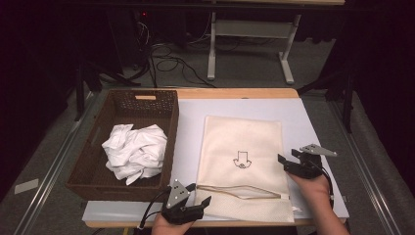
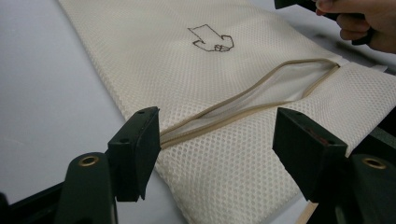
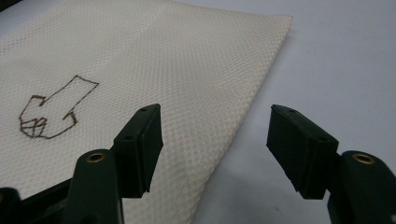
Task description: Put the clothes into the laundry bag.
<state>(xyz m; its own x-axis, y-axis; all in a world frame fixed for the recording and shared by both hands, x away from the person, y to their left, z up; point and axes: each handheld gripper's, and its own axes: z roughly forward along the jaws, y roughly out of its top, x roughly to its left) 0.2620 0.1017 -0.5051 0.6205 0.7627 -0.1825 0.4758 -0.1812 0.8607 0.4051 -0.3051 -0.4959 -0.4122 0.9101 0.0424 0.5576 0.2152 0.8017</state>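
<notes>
A cream mesh bag (image 1: 242, 147) lies flat on the white board (image 1: 191, 132), with a brown arrow drawing (image 1: 241, 159) at its middle. Its zipper mouth (image 1: 244, 191) gapes partly near the front edge. My left gripper (image 1: 199, 193) stands open at the bag's near left corner. In the left gripper view the jaws (image 2: 217, 140) straddle the zipper's end (image 2: 187, 133) without touching it. My right gripper (image 1: 288, 155) is open at the bag's right edge. In the right gripper view the bag's edge (image 3: 233, 140) runs between the spread jaws (image 3: 215, 140); the pads are clear of the cloth.
A brown woven basket (image 1: 122, 188) sits left of the board and holds a crumpled white cloth (image 1: 134, 152). The table's front edge (image 1: 220, 223) lies just under the hands. Beyond the table, a desk frame (image 1: 249, 44) and cables (image 1: 171, 63) are on the floor.
</notes>
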